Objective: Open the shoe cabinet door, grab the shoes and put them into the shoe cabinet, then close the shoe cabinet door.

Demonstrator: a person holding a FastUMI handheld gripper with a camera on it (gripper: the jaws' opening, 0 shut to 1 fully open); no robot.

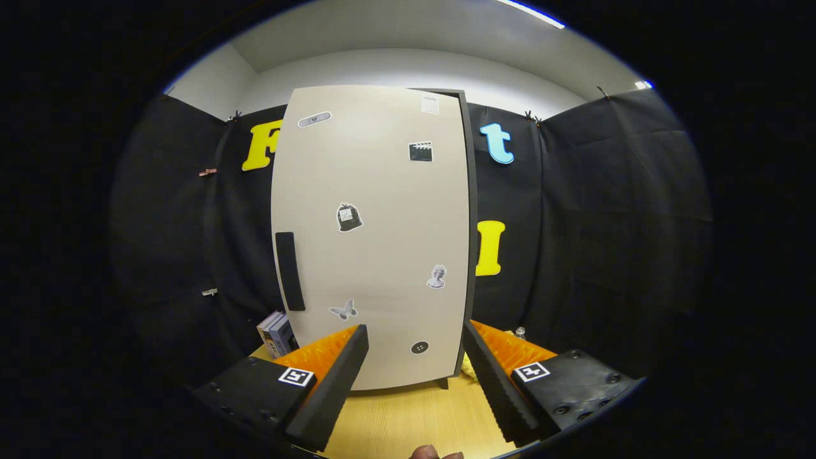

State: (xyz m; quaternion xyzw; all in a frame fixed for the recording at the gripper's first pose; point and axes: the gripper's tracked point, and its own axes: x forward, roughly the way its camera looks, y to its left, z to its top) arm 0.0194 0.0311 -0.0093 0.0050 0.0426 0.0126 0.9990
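One shoe cabinet (pixel 376 236) stands upright on the wooden table (pixel 408 417), just ahead of the gripper (pixel 414 376), and its single pale door (pixel 382 191) is shut, flush against the dark frame that shows as a thin strip down the door's right side. One dark vertical handle (pixel 289 271) sits near the door's left edge, a little below the middle. I count seven stickers on the door: one pill-shaped near the upper left, one pale square at the upper right, one clapperboard below that, one dark bag about the centre, one bust toward the right, one butterfly lower left, and one round black button shape (pixel 419 347) near the bottom. The two fingers (pixel 331 382) stand wide apart, holding nothing, with the lower part of the door framed between them and neither touching it. Beside the cabinet's lower left corner stand what look like two small boxes or books (pixel 275 333), close together. Something yellowish (pixel 468 368) peeks out at the cabinet's lower right corner, too hidden to identify. One fingertip of a person's hand (pixel 435 453) shows below the fingers.
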